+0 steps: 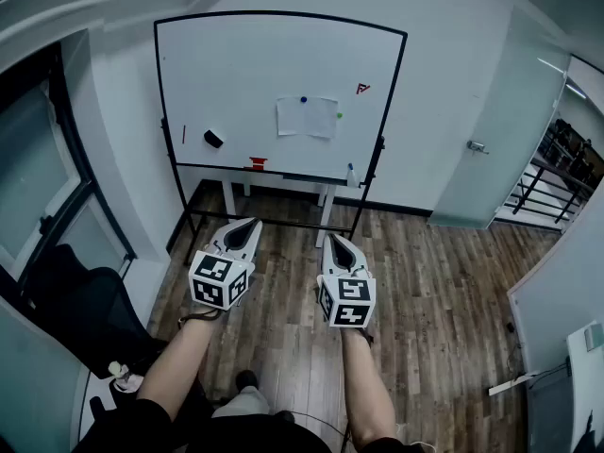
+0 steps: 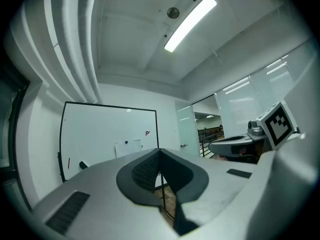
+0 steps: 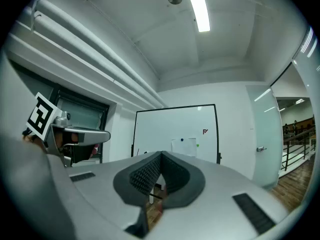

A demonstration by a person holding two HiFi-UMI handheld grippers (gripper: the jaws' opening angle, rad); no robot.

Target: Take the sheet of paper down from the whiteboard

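White paper [image 1: 308,117] hangs far off on the whiteboard [image 1: 217,64], pinned by a magnet [image 1: 304,100], so it is beyond reach. Left gripper view: my left gripper [image 2: 159,153] is closed and empty. Right gripper view: my right gripper [image 3: 160,156] is likewise, aimed at the paper.

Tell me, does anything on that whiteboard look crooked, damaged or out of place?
Nothing much stands out. The sheet of paper hangs fairly straight on the whiteboard under a blue magnet. Only the black eraser at the left sits tilted; nothing looks damaged or spilled.
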